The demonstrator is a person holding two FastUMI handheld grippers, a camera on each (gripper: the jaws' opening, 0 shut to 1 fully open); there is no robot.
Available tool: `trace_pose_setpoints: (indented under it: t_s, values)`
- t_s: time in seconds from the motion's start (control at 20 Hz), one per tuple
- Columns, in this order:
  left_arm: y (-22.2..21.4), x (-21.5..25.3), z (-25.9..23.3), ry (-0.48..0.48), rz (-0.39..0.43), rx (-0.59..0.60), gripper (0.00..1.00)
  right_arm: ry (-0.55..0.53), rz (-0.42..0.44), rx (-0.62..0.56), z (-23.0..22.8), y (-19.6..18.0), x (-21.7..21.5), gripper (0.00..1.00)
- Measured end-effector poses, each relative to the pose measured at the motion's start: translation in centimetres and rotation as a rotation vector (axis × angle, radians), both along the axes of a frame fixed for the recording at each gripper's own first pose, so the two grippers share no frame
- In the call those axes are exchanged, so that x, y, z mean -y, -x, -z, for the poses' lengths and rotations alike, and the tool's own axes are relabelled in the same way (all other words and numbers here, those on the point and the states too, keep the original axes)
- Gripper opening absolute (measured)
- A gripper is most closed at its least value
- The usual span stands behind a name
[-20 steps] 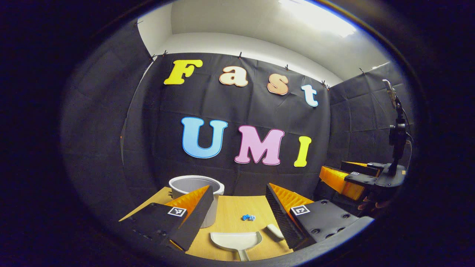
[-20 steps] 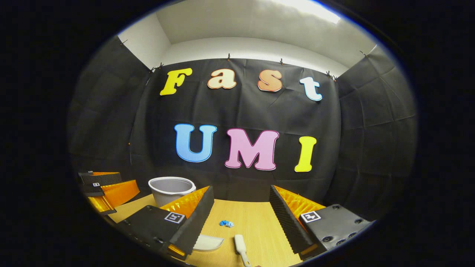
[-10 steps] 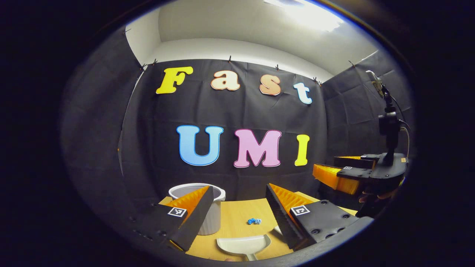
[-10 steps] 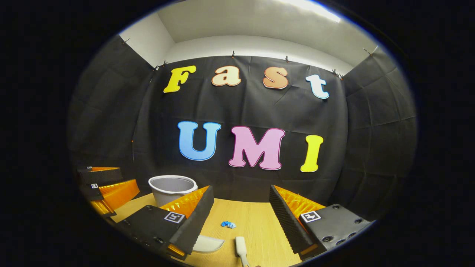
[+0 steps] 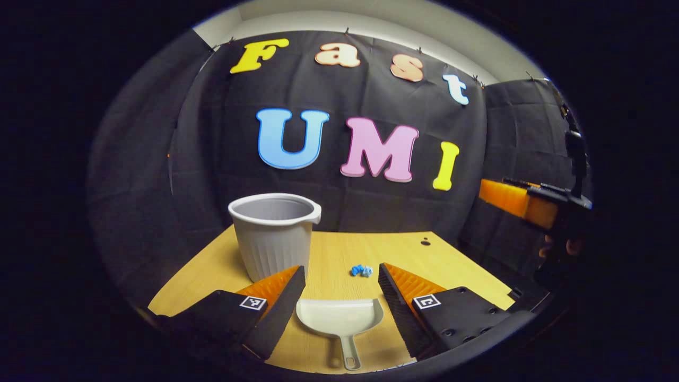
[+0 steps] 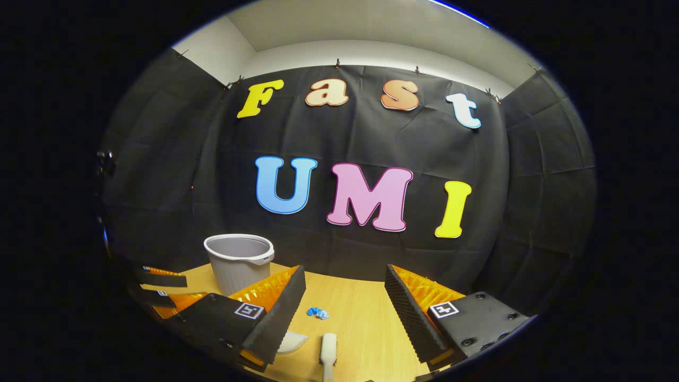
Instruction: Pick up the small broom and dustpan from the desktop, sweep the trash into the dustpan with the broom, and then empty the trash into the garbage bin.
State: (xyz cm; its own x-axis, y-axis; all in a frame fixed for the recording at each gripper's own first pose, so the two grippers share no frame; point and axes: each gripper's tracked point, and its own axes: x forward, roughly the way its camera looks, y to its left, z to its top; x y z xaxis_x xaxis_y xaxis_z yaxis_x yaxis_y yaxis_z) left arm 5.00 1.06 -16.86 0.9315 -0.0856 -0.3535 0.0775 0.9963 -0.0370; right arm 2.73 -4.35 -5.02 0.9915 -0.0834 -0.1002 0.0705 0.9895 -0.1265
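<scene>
While both claws gape empty, left claw (image 5: 339, 278) frames the white plastic dustpan (image 5: 340, 317) at the wooden tabletop's (image 5: 212, 268) near edge; right claw (image 6: 345, 286) faces the white broom handle (image 6: 328, 350) (blue crumpled trash (image 5: 361, 270) mid-tabletop, grey ribbed bin (image 5: 273, 236) toward the far-left corner).

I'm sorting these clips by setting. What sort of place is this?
Likely a staged recording booth, not a home: black cloth walls surround a bare wooden desktop holding only a garbage bin, dustpan and blue trash.

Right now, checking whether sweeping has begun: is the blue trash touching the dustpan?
Apart. The left gripper view shows bare desktop between the blue trash and the dustpan, whose front edge lies nearer the camera.
</scene>
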Motion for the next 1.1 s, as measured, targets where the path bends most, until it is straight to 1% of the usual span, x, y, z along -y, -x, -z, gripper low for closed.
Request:
trace_pose_setpoints:
  t_s: [0.1,0.15,0.2,0.25,0.3,0.4,0.45,0.55,0.6,0.7,0.8,0.85,1.0,1.05,1.1]
  values:
    - [-0.3,1.1,4.7,-0.016,0.023,-0.163,0.83,-0.011,-0.003,-0.011,0.9,-0.2,0.9,0.97]
    - [1.0,1.4,7.6,-0.035,0.03,-0.312,0.83,-0.02,-0.004,-0.016,1.3,-0.3,1.4,0.97]
    - [2.0,1.5,9.8,-0.048,0.021,-0.425,0.83,-0.029,-0.005,-0.023,1.9,-0.4,1.8,0.97]
    - [2.8,1.7,12.0,-0.049,0.017,-0.521,0.86,-0.04,-0.011,-0.037,2.9,-0.7,2.0,0.97]
    - [3.2,2.1,13.3,-0.039,0.017,-0.594,0.86,-0.05,-0.031,-0.086,4.9,-0.8,1.9,0.97]
    - [2.8,3.0,15.7,-0.013,0.005,-0.705,0.86,-0.07,-0.042,-0.222,9.3,-0.1,2.3,0.97]
    - [2.5,3.3,16.6,-0.008,-0.005,-0.748,0.86,-0.091,-0.054,-0.269,10.8,0.1,2.4,0.98]
    - [2.0,3.1,18.1,-0.022,-0.02,-0.831,0.86,-0.123,-0.071,-0.325,12.7,0.3,2.4,0.98]
    - [1.7,2.9,18.6,-0.042,-0.021,-0.873,0.86,-0.141,-0.079,-0.356,13.5,0.3,2.5,0.98]
    - [0.7,2.6,19.4,-0.09,-0.023,-0.933,0.86,-0.212,-0.097,-0.439,15.7,0.6,2.4,0.98]
    - [0.2,2.1,20.0,-0.116,-0.053,-1.003,0.86,-0.267,-0.089,-0.526,17.8,1.3,2.7,0.98]
    - [-0.2,2.2,20.2,-0.106,-0.069,-1.025,0.86,-0.287,-0.078,-0.555,18.5,1.7,3.0,0.98]
    - [-0.9,2.9,20.9,-0.045,-0.102,-1.092,0.86,-0.303,-0.048,-0.561,18.9,2.1,4.0,0.98]
    - [-1.1,3.0,20.9,-0.047,-0.107,-1.099,0.81,-0.305,-0.042,-0.566,19.1,2.3,4.2,0.98]
    - [-1.8,3.1,21.1,-0.058,-0.105,-1.088,0.78,-0.309,-0.038,-0.577,19.5,2.5,4.2,0.98]
